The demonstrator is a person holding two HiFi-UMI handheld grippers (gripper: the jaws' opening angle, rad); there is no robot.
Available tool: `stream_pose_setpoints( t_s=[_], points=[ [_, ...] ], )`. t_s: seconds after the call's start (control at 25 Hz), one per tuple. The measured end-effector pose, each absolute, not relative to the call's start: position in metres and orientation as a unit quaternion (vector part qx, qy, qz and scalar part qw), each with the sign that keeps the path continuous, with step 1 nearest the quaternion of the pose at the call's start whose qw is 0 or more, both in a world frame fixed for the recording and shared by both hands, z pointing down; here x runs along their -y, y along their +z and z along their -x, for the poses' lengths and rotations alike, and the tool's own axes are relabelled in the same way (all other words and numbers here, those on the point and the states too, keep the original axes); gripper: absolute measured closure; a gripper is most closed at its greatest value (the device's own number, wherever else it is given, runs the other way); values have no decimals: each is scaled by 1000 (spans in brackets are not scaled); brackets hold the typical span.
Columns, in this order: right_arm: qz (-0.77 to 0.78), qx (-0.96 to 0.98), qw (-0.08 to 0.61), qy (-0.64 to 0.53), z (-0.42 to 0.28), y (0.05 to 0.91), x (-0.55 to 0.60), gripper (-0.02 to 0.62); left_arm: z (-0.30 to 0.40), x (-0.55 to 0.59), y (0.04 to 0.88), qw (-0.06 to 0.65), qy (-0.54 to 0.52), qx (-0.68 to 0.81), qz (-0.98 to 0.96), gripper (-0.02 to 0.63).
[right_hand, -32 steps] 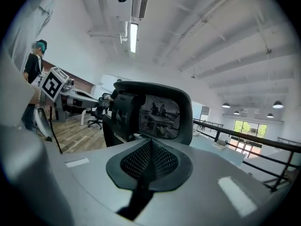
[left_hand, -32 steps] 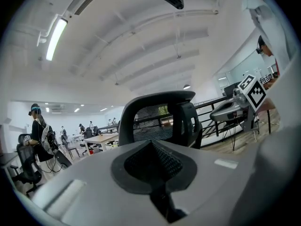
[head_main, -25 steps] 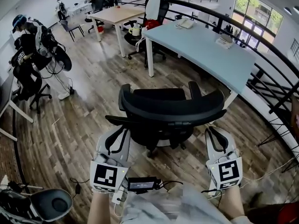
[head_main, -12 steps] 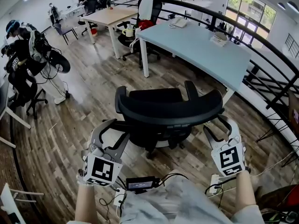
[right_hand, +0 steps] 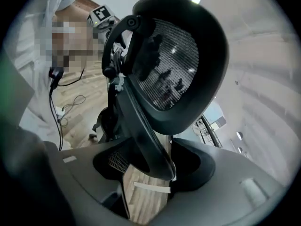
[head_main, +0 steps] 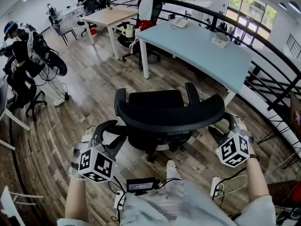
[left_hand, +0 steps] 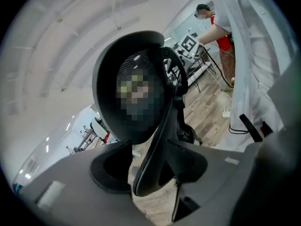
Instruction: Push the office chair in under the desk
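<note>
1. Desk: pale top, at 1 o'clock of chair, apart from it.
2. Chair: black, out on floor, not yet under desk; backrest toward 6 o'clock.
3. Left gripper: at 8 o'clock of chair; jaws wide, just been opening, astride backrest edge, not clamped.
4. Right gripper: at 4 o'clock; jaws likewise wide, just been opening, backrest edge between them.

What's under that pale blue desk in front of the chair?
Under the desk only its white legs and bare wooden floor show. The desk itself covers most of the space beneath, so anything further in is hidden.
</note>
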State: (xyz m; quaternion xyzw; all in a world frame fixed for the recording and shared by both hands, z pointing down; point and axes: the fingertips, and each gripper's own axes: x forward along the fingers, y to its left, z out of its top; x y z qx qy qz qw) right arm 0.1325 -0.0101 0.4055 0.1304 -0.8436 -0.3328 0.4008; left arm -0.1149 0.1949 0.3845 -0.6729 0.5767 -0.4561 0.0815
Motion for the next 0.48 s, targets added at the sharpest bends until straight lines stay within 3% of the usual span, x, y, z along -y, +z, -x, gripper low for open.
stream_pose_setpoints(
  t_s=[0.48],
  points=[
    [-30,789,485,-375,-118,442,29,351,120,-186,420,73,-553,-505,659,407]
  ],
)
